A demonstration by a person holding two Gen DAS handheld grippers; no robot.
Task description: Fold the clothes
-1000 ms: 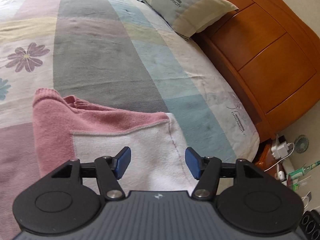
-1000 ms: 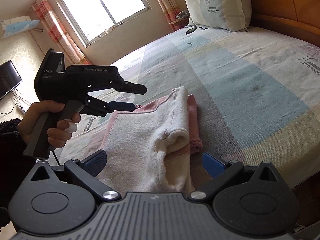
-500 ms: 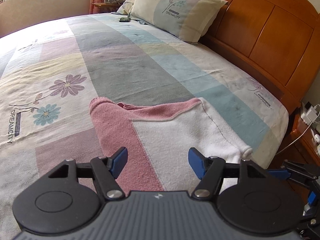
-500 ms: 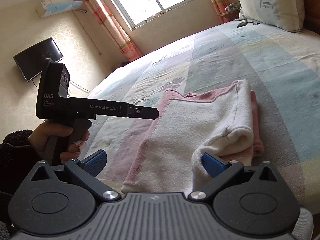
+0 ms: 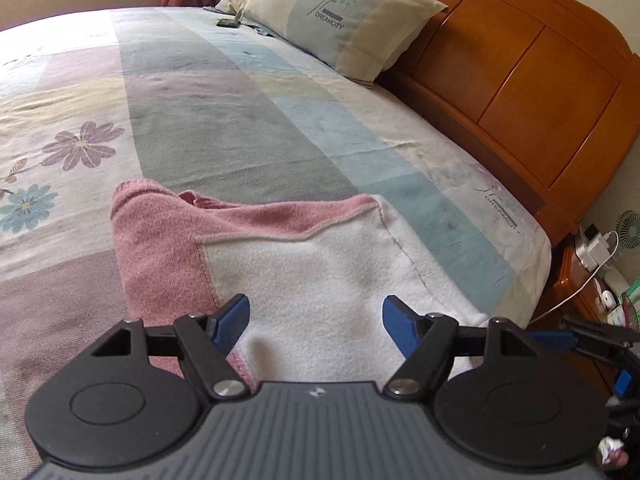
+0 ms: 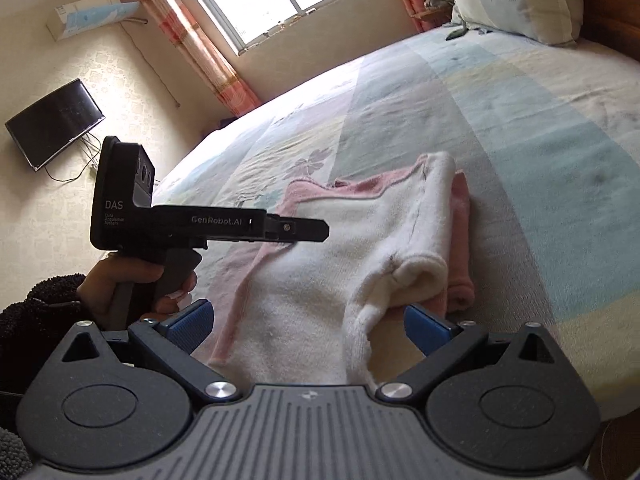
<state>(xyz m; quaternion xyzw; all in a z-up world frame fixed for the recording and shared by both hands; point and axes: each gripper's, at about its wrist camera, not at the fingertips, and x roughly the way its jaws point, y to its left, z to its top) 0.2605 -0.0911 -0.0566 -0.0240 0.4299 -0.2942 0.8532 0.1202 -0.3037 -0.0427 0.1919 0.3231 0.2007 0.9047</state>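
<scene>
Both grippers hang over the near edge of the sweater [image 5: 320, 276] with blue pads spread wide and nothing between them: the left gripper [image 5: 316, 326] above its white panel, the right gripper [image 6: 306, 326] above the rolled white sleeve, whose near end is hidden by the gripper body. The pink-and-white sweater lies folded on the bed [image 5: 240, 128], far short of the pillow [image 5: 340, 16] at the headboard [image 5: 520, 60]. In the right view the left gripper's fingertips are edge-on and hard to read, and a hand [image 6: 132, 280] grips its handle.
</scene>
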